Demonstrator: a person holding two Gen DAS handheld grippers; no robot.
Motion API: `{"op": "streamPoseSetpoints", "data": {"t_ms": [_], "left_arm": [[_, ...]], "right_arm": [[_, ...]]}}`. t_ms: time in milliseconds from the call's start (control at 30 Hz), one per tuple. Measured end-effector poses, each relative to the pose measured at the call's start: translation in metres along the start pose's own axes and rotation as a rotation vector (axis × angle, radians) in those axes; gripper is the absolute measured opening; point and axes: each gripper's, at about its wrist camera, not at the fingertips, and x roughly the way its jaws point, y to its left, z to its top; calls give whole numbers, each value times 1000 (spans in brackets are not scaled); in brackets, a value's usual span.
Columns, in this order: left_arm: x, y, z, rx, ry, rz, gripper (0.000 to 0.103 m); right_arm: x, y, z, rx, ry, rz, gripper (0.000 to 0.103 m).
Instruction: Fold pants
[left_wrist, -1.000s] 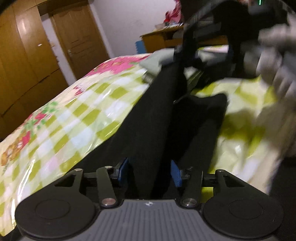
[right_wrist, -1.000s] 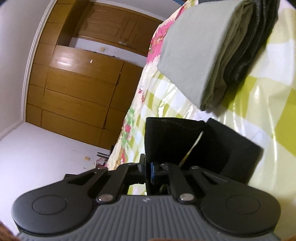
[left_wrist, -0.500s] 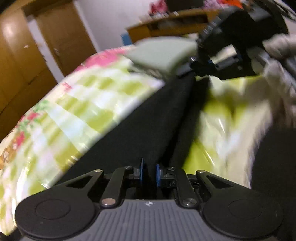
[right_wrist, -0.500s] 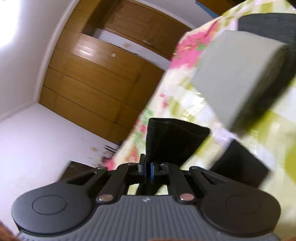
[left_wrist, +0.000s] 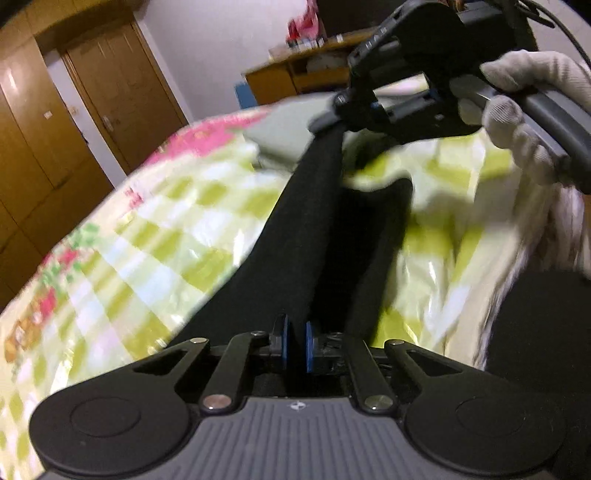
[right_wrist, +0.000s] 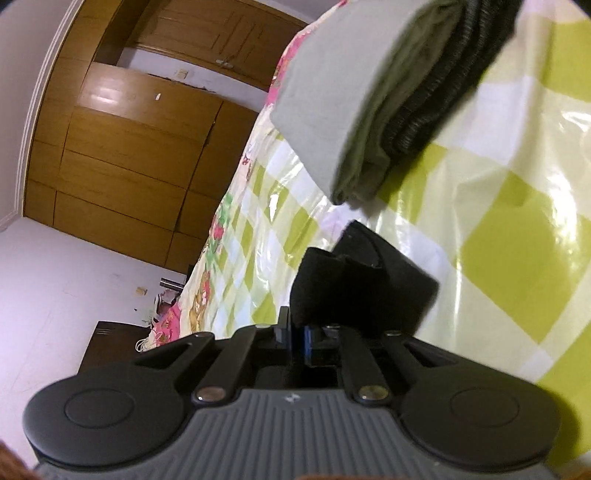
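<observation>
No readable text, brand name, number or sign is found in either view. A small pale emblem is stamped at the centre of the ribbed grey housing of the left gripper (left_wrist: 294, 349), near the bottom of the left wrist frame, and the same mark is seen on the right gripper (right_wrist: 297, 341) at the bottom of the right wrist frame; it is too small to be made out as lettering. Faint raised marks are carried on the black body of the right gripper (left_wrist: 373, 107) in the upper right of the left wrist frame, but they are blurred beyond reading.
</observation>
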Motion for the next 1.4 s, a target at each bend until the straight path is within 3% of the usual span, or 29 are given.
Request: {"op": "streamPoseSetpoints", "data": {"t_ms": [133,233,300,400,567,667,767,833,900,967,1033,1133,1333,1400], "left_arm": [[-22,3,10,-14,-55,-1,22],[-2,-8,-3,-3,10,-54,22],[9,-18,-14,-14,58,-109,22],[7,-26,-18,-3,61,-131,22],[6,-17,-15,-32,45,-119,22],[-7,-9,-18,-56,23,-86,32],[-23,-2,-29,-73,18,-38,41],[-32,4,-39,-87,32,0,44],[-41,13,-52,-103,65,48,48],[-42,22,-65,-129,104,74,48],[-36,26,-75,-127,130,100,48],[-24,22,-86,-70,157,135,48],[-32,7,-94,74,128,168,48],[-32,7,-95,73,130,173,48]], "right_arm": [[-23,41,15,-88,-65,137,6],[-37,49,13,-126,-81,167,5],[-30,24,10,-84,-56,73,6],[-19,-25,4,41,-24,-52,6],[-23,-23,7,13,-30,-58,6],[-13,-17,7,-3,-8,-39,7],[-3,-18,3,-7,9,-60,12],[6,-20,2,-6,58,-67,30],[20,-21,-2,-20,94,-103,36],[20,-19,-4,-25,93,-104,33],[14,-21,-1,0,76,-73,6],[7,-17,-1,1,63,-50,6],[11,2,-2,-4,64,-16,6],[14,8,2,14,65,4,6]]}}
